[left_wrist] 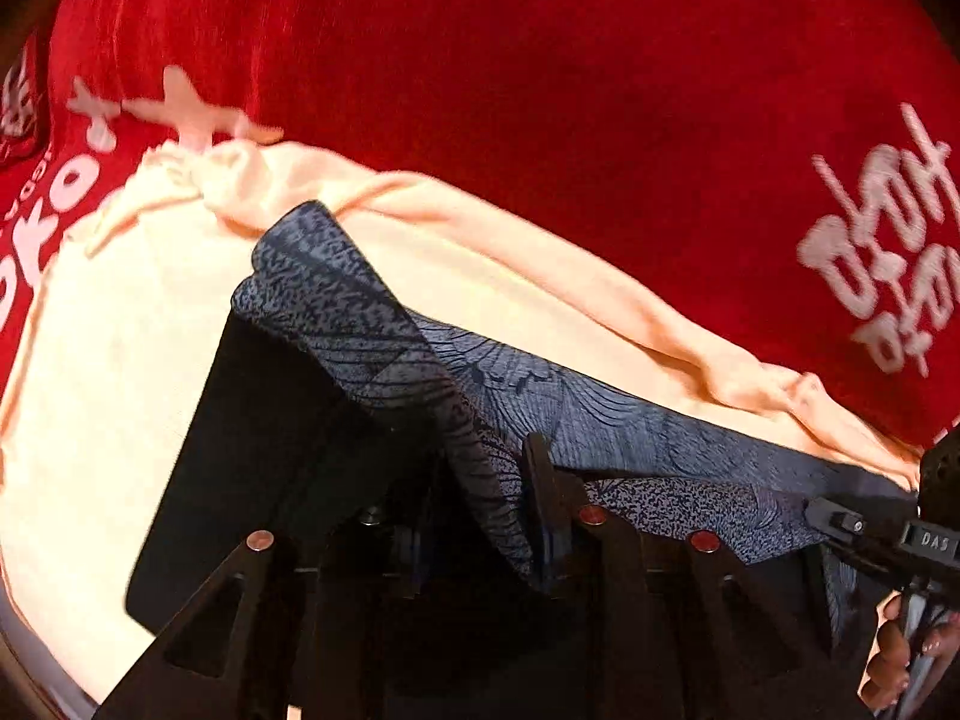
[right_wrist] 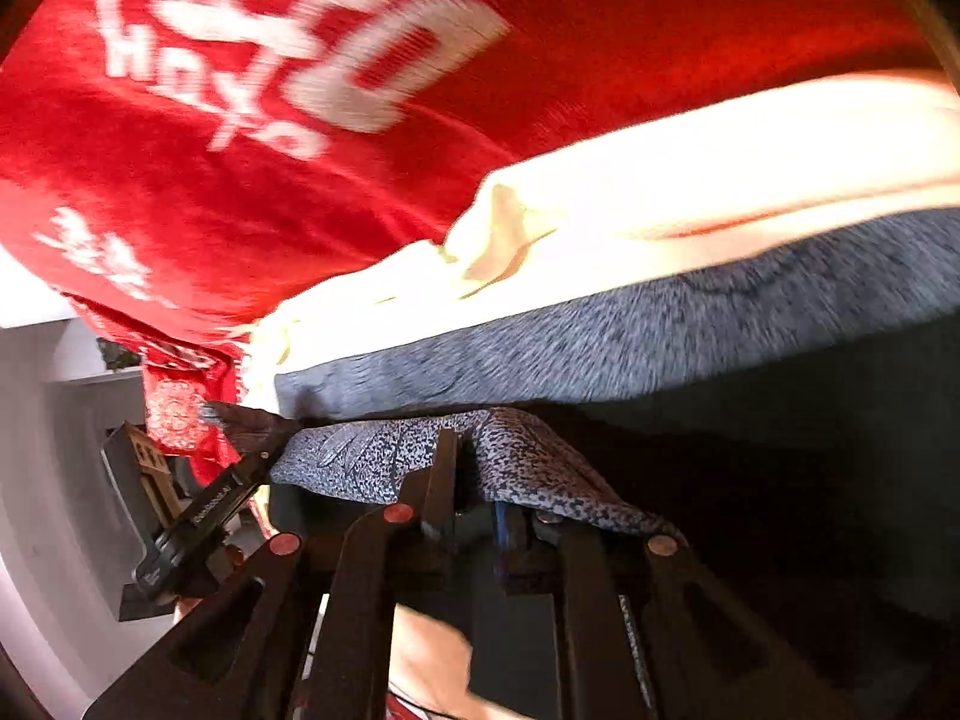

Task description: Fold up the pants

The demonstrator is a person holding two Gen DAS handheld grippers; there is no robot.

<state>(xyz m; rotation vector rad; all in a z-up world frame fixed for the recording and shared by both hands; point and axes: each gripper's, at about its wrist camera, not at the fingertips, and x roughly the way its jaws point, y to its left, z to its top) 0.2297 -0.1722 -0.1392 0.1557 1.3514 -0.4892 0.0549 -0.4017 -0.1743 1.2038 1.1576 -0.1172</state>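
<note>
**Both grippers pinch the patterned pants above the cream cloth**

Nearest in the left wrist view, the left gripper (left_wrist: 480, 468) has its jaws nearly closed on a fold of the blue-grey patterned pants (left_wrist: 600, 414), the fabric draped over 1 finger. The right gripper (right_wrist: 474, 468) likewise has its jaws drawn close on a ridge of that fabric. The pants stretch between the 2 grippers, lifted over a cream cloth (left_wrist: 120, 360). Beyond lies a red blanket (left_wrist: 540, 90) with white lettering, blurred
</note>
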